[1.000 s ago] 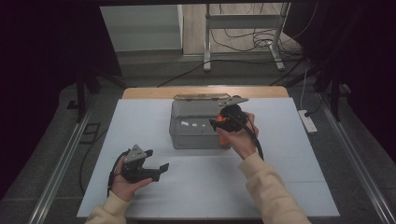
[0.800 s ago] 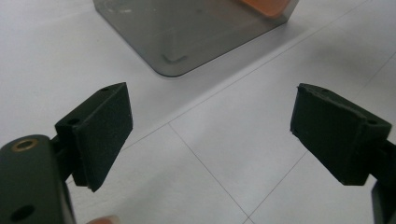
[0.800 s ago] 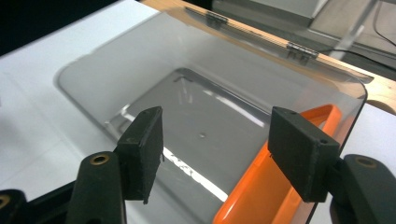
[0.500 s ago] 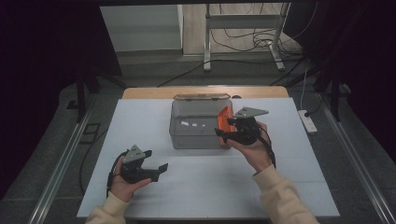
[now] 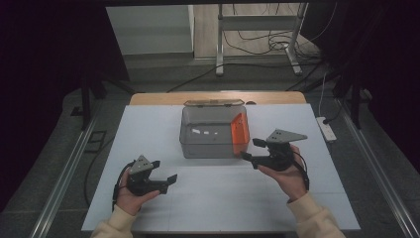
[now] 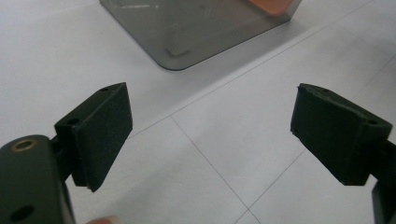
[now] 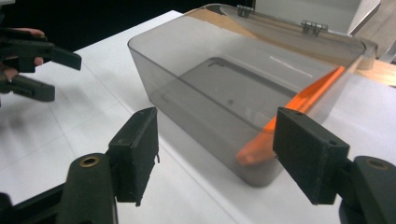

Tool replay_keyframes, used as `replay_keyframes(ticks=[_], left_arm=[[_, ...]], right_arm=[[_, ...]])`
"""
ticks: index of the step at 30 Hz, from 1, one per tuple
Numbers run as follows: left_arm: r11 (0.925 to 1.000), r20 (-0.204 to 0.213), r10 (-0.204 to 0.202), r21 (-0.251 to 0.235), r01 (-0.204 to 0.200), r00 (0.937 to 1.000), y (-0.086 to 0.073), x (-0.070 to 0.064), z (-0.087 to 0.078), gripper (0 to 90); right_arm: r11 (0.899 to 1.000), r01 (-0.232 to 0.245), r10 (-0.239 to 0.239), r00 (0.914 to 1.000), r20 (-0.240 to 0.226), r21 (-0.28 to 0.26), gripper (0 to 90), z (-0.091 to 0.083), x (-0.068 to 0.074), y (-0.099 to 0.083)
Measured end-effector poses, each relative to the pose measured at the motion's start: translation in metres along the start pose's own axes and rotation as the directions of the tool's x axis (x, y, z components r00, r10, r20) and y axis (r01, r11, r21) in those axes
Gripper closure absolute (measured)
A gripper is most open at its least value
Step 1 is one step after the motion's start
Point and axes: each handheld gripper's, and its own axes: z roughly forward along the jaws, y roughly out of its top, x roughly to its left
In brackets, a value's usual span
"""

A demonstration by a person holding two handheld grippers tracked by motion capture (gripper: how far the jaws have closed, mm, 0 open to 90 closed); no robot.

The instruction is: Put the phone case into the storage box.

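A smoky translucent plastic box [image 5: 212, 134] with its hinged lid open sits toward twelve o'clock on the white table top [image 5: 218, 198], and wide bare surface runs from it to the near edge. A flat orange plastic piece [image 5: 239, 130] leans inside the box against its three o'clock wall. The right gripper [image 5: 253, 149], jaws wide apart and empty, is held just off the box's four o'clock corner; half a second ago it was over that end of the box beside the orange piece. The left gripper [image 5: 164, 180], jaws also spread and empty, stays at seven o'clock, well apart from the box. A white power strip [image 5: 328, 129] lies past the table's three o'clock edge.
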Motion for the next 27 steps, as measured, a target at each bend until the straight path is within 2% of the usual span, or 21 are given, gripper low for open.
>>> replay_keyframes(ticks=[6,14,18,21,27], left_arm=[[1.0000,-0.001,-0.005,-0.001,0.005,1.0000,-0.001,0.001,0.000,13.2],[1.0000,0.000,0.002,0.003,-0.002,1.0000,-0.003,0.001,0.000,13.0],[1.0000,0.003,0.006,0.000,-0.006,1.0000,-0.003,0.001,0.000,13.0],[1.0000,0.011,0.000,-0.003,0.000,0.9999,-0.004,0.002,-0.001,13.0],[1.0000,0.014,-0.005,-0.004,0.005,0.9999,-0.004,0.003,-0.002,13.1]], right_arm=[[1.000,0.002,-0.002,1.0000,-0.007,-0.012,27.6,-0.012,-0.005,-0.021],[1.000,-0.011,0.011,0.9999,0.003,0.014,25.3,-0.025,-0.010,-0.050],[0.999,-0.030,0.030,0.9995,0.007,0.023,24.3,-0.030,-0.015,-0.067],[0.998,-0.060,0.060,0.9982,-0.002,0.028,24.0,-0.033,-0.017,-0.079],[0.996,-0.085,0.086,0.9963,-0.002,0.041,24.1,-0.037,-0.018,-0.092]])
